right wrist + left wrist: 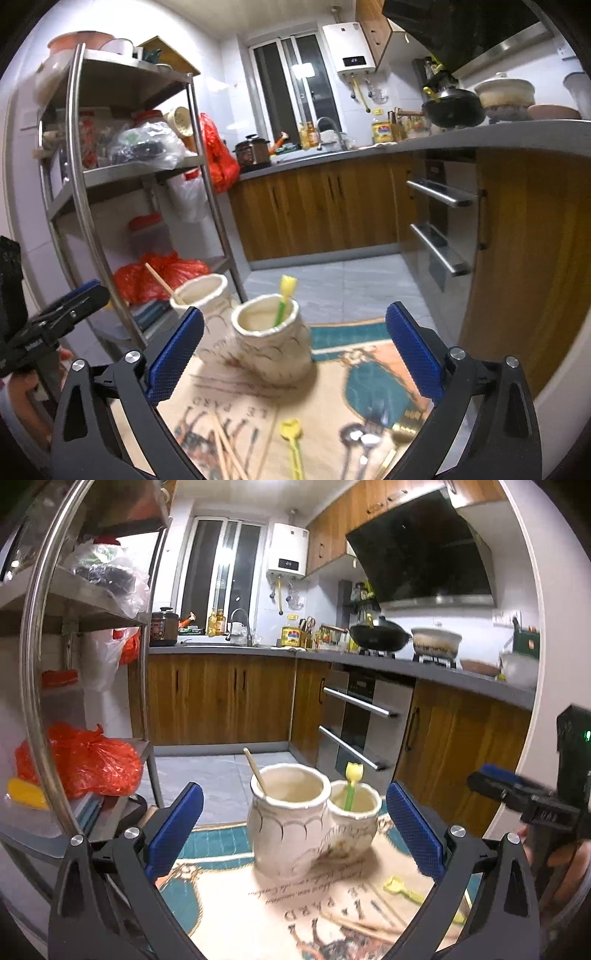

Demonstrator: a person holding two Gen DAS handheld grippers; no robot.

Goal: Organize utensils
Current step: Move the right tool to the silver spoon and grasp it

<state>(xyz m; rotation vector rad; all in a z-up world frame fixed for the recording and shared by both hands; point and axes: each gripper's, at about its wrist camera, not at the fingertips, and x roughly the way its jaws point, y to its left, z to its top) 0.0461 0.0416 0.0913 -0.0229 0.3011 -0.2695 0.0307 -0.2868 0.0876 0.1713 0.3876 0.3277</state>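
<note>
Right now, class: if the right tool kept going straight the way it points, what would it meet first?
Probably the shorter cream ceramic jar holding the yellow-green plastic pick; it sits centred between the open jaws, though depth is uncertain.

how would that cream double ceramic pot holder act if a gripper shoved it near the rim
The cream double ceramic pot holder looks glazed and rigid, so probably heavy for its size and chippable. Its two joined pots give a wide base, so it should slide on the printed table mat rather than tip.

Wooden chopstick (255, 772) and yellow-green pick (351, 785) upright in cream twin-pot holder (314, 827)
</note>
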